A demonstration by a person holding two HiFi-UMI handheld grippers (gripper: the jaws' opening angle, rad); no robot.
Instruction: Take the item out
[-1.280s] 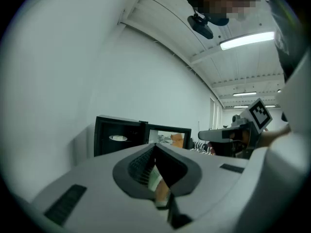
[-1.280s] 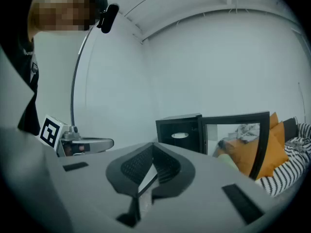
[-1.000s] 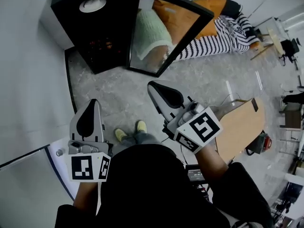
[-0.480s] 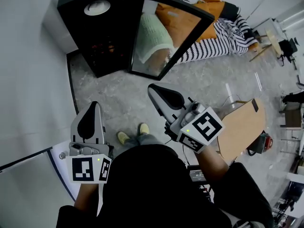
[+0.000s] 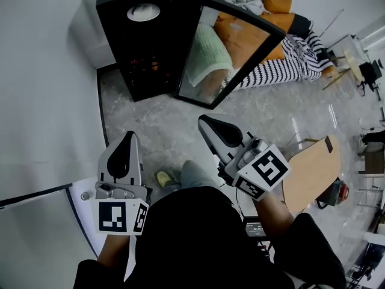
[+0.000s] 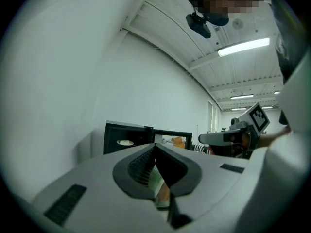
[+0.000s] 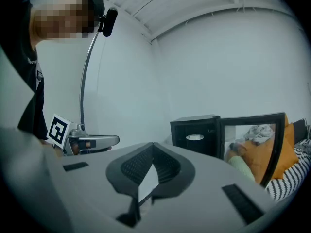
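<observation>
Left tool (image 5: 127,138) and right tool (image 5: 206,123) are both pinched closed and empty, well apart from the black cabinet (image 5: 141,53). Its door (image 5: 231,47) is open, and the white round item (image 5: 143,12) sits inside, high up. Likely approach step: next move needs closing in and spreading one tool's jaws.

No readable text, labels, brands or numbers anywhere in view.

Person wore a black short-slv top (image 5: 192,239), grey trouser leg (image 5: 196,174) & yellow-green shoe (image 5: 164,179); L gripper (image 5: 129,135) & R gripper (image 5: 202,120) were grey shells w/ black ribbed pads (image 6: 138,165) & white cubes (image 5: 264,170) w/ black sq. markers.
</observation>
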